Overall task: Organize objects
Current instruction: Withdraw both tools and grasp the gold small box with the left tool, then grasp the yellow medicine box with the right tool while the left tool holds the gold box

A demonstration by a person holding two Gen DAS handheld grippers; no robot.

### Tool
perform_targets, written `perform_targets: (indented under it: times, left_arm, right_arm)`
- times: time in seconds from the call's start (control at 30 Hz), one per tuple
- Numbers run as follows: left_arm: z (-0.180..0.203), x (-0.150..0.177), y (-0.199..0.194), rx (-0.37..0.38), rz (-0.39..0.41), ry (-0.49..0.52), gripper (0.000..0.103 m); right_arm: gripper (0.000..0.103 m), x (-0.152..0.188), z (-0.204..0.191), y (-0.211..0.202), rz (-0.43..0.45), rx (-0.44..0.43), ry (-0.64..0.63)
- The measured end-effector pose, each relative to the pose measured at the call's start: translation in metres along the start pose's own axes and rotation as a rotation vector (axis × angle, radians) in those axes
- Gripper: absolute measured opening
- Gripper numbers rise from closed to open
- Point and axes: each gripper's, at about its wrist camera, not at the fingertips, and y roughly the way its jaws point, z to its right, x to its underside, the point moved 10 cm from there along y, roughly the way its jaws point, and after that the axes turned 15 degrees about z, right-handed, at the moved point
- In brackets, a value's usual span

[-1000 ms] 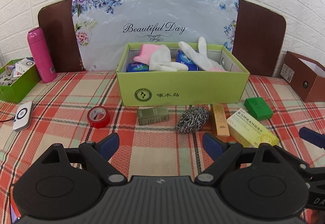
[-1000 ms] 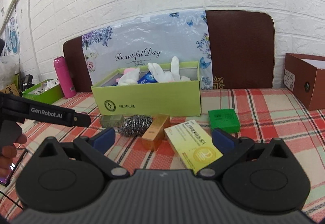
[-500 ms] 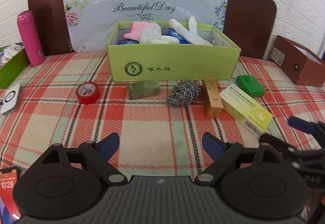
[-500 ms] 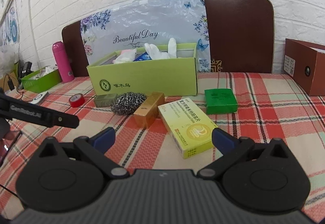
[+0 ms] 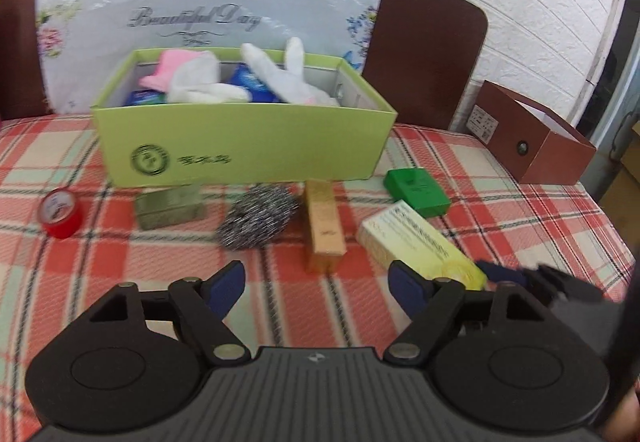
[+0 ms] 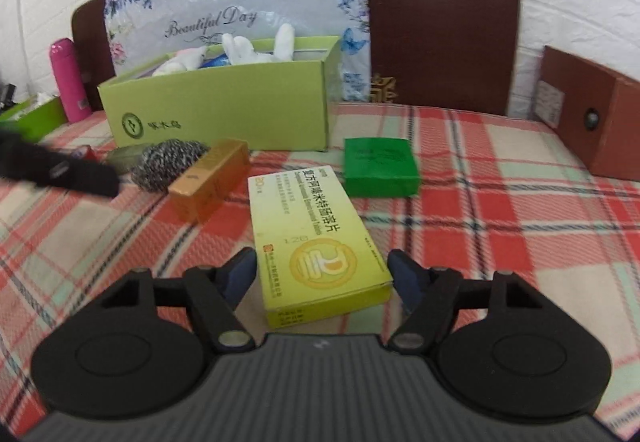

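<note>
Our right gripper (image 6: 322,270) sits low over the plaid cloth w/ the near end of the yellow medicine box (image 6: 316,238) between its blue pads; jaws have just been closing, but a gap shows on each side, so not gripping yet. Our left gripper (image 5: 316,282), jaws also just narrowed, has nothing between them and points toward the gold carton (image 5: 323,228) & steel-wool scourer (image 5: 256,217). We judge the step as the reach-and-grasp on the yellow box; next we'd need to close onto its long sides, lift, then carry it to the lime-green box (image 5: 244,145) behind, which already holds white gloves, a pink item & blue packs. Left gripper's tip is near the right one, so we'd keep them apart. Count of loose things in front of the lime box: 1 yellow box, 1 gold carton, 1 scourer, 1 olive box (image 5: 168,205), 1 green box (image 5: 418,191), 1 red tape roll (image 5: 60,211). Further out: 1 brown box (image 5: 532,143), 1 pink flask (image 6: 68,81).
</note>
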Motion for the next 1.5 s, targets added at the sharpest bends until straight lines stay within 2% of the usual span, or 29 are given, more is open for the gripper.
perform_targets:
  times: [0.13,0.17,0.2,0.23,0.3,0.53,0.63,0.67,0.7,0.73,0.77,0.8,0.93,1.03,1.23,1.33,1.4,1.43,1.5]
  left_arm:
    - [0.01,0.003,0.044,-0.01,-0.035,0.013,0.066]
    - [0.01,0.005,0.053,-0.018,-0.048,0.013,0.056]
    - [0.01,0.009,0.061,-0.023,-0.072,0.011,0.038]
    - [0.007,0.013,0.066,-0.027,-0.098,0.006,0.03]
    - [0.005,0.016,0.062,-0.014,-0.101,-0.019,0.027]
    - [-0.017,0.044,-0.016,0.007,-0.145,0.017,0.025]
    - [-0.034,0.056,-0.049,-0.025,-0.155,0.025,0.025]
    - [-0.038,0.058,-0.056,-0.038,-0.152,0.026,0.028]
    - [-0.042,0.059,-0.06,-0.048,-0.15,0.026,0.034]
    - [-0.045,0.058,-0.061,-0.06,-0.145,0.023,0.04]
    - [-0.048,0.057,-0.06,-0.073,-0.135,0.019,0.054]
    - [-0.05,0.054,-0.059,-0.088,-0.124,0.014,0.057]
    - [-0.044,0.049,-0.048,-0.065,-0.114,0.02,0.057]
    - [-0.037,0.051,-0.041,-0.046,-0.13,0.052,0.044]
    - [-0.04,0.051,-0.038,-0.044,-0.133,0.025,0.043]
    - [-0.04,0.05,-0.035,-0.045,-0.133,0.022,0.045]
    - [-0.038,0.05,-0.032,-0.041,-0.136,0.031,0.044]
    - [-0.038,0.051,-0.031,-0.035,-0.139,0.034,0.042]
    - [-0.035,0.052,-0.031,-0.011,-0.148,0.026,0.029]
  right_arm:
    - [0.072,0.009,0.0,-0.028,-0.013,-0.001,0.045]
    - [0.072,0.012,-0.003,-0.034,-0.017,-0.008,0.049]
    - [0.072,0.014,-0.006,-0.04,-0.025,-0.017,0.044]
    - [0.072,0.015,-0.01,-0.045,-0.03,-0.027,0.041]
    - [0.072,0.017,-0.02,-0.053,-0.042,-0.06,0.04]
    - [0.071,0.032,-0.056,-0.068,-0.147,-0.107,0.019]
    - [0.072,0.031,-0.076,-0.076,-0.164,-0.181,-0.005]
    - [0.073,0.029,-0.081,-0.077,-0.157,-0.205,-0.01]
    - [0.074,0.027,-0.083,-0.077,-0.152,-0.205,-0.016]
    - [0.076,0.025,-0.081,-0.073,-0.148,-0.182,-0.022]
    - [0.08,0.024,-0.078,-0.069,-0.151,-0.154,-0.017]
    - [0.08,0.023,-0.076,-0.066,-0.153,-0.133,-0.001]
    - [0.086,0.017,-0.073,-0.056,-0.138,-0.121,0.078]
    - [0.086,0.016,-0.073,-0.046,-0.141,-0.078,0.091]
    - [0.084,0.014,-0.071,-0.028,-0.126,-0.021,0.092]
    - [0.083,0.015,-0.071,-0.025,-0.126,-0.02,0.094]
    - [0.076,0.016,-0.069,-0.023,-0.122,-0.009,0.084]
    - [0.074,0.016,-0.068,-0.023,-0.12,-0.011,0.081]
    - [0.072,0.016,-0.068,-0.024,-0.118,-0.018,0.074]
